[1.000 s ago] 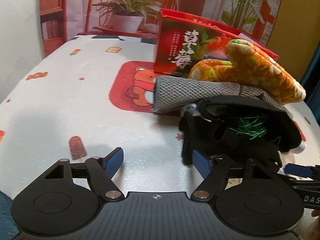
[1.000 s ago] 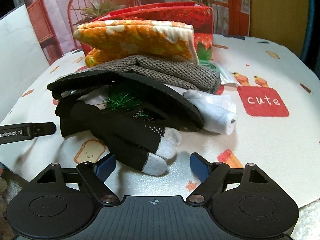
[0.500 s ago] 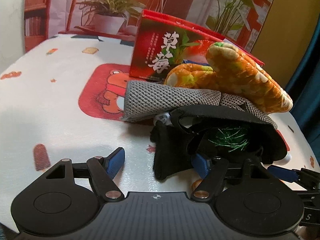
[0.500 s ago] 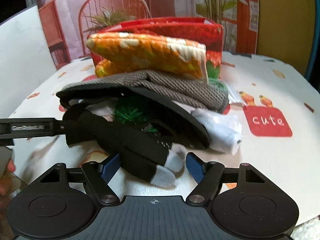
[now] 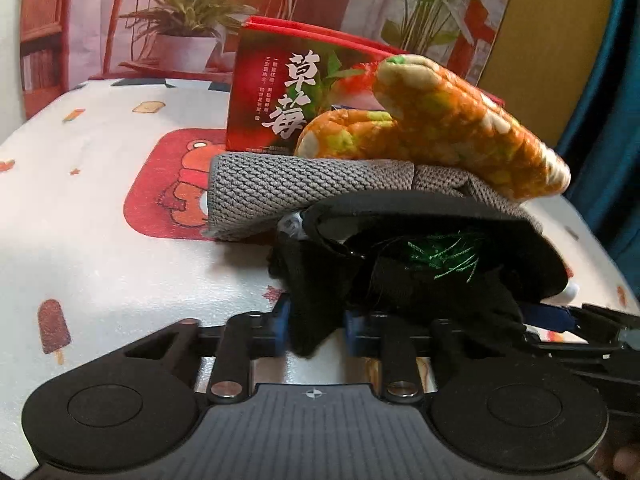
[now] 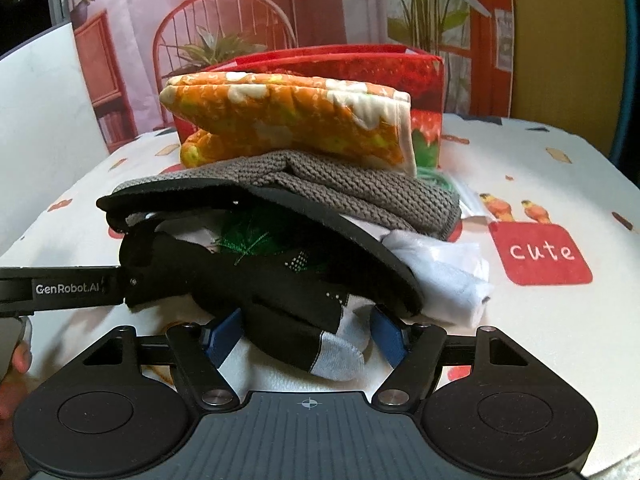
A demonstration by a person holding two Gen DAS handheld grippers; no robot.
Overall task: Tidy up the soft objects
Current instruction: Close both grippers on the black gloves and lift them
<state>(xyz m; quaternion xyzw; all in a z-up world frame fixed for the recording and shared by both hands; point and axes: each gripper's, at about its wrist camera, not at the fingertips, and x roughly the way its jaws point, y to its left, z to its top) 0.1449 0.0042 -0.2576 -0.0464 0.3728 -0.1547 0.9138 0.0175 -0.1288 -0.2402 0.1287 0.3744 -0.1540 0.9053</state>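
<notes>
A pile of soft things lies on the table: an orange oven mitt (image 5: 440, 128) (image 6: 288, 116) on top, a grey knitted cloth (image 5: 280, 184) (image 6: 340, 188), a black cap (image 5: 440, 212) (image 6: 320, 220) and green tinsel (image 5: 444, 252). At the bottom lies a black glove (image 5: 316, 280) (image 6: 240, 276) with white fingertips. My left gripper (image 5: 316, 324) is closing, and its blue pads pinch the glove's cuff. My right gripper (image 6: 308, 332) is also closing. The glove's white fingertips lie between its jaws, which still stand apart.
A red strawberry box (image 5: 280, 100) (image 6: 424, 80) stands right behind the pile. White cloth (image 6: 444, 276) pokes out on the pile's right. A printed tablecloth (image 6: 540, 168) covers the table. A hand (image 6: 16, 360) shows at the left edge.
The left gripper moved in toward the pile and its jaws closed onto the black glove's cuff. The right gripper's jaws narrowed a little around the glove's fingertips.
</notes>
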